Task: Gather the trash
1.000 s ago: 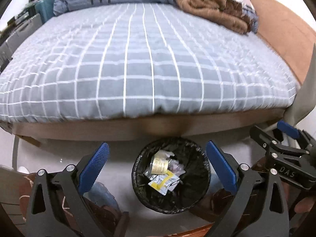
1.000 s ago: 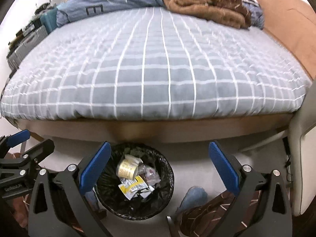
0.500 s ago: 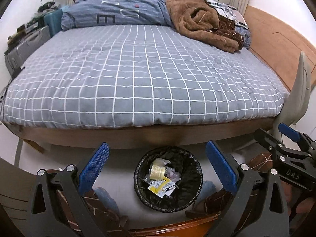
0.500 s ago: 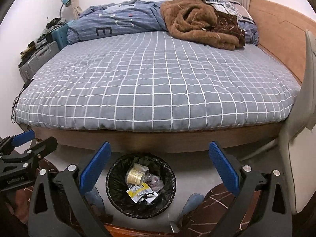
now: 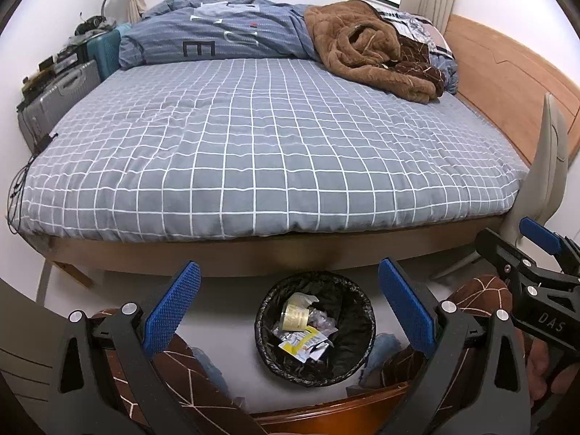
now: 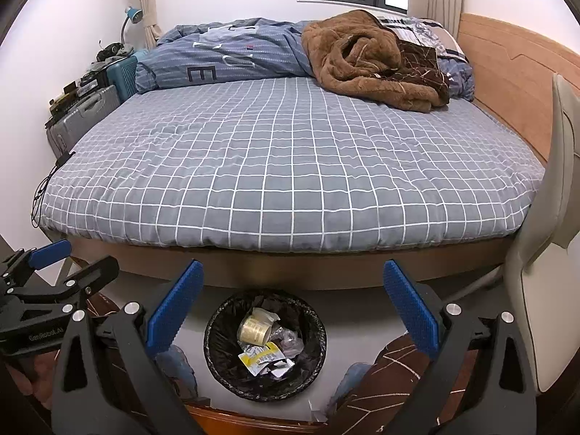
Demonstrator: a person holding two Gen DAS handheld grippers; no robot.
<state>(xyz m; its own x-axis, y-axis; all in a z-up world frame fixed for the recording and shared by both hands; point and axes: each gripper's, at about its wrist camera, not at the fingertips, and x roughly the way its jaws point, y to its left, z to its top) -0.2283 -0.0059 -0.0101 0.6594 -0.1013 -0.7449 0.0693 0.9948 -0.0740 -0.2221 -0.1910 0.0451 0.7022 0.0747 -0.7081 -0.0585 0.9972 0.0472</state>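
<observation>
A round black-lined trash bin (image 5: 266, 340) stands on the floor at the foot of the bed; it also shows in the right wrist view (image 6: 214, 348). Inside lie a yellow wrapper (image 5: 302, 340), a cream tape roll (image 5: 295, 317) and clear wrappers; the right wrist view shows the same wrapper (image 6: 261, 356) and roll (image 6: 253, 329). My left gripper (image 5: 290, 301) is open and empty, high above the bin. My right gripper (image 6: 291, 301) is open and empty, also above the bin. Each gripper shows at the edge of the other's view.
A bed with a grey checked cover (image 5: 253, 137) fills the view ahead. A brown blanket (image 5: 366, 50) and blue duvet (image 5: 217, 36) lie at its far end. A beige chair (image 6: 551, 217) stands right. Suitcases (image 5: 58, 90) stand left. Knees in patterned trousers flank the bin.
Both grippers have risen and pulled back from the bin, so it looks smaller and more of the bed and room shows. Both stay open and empty.
</observation>
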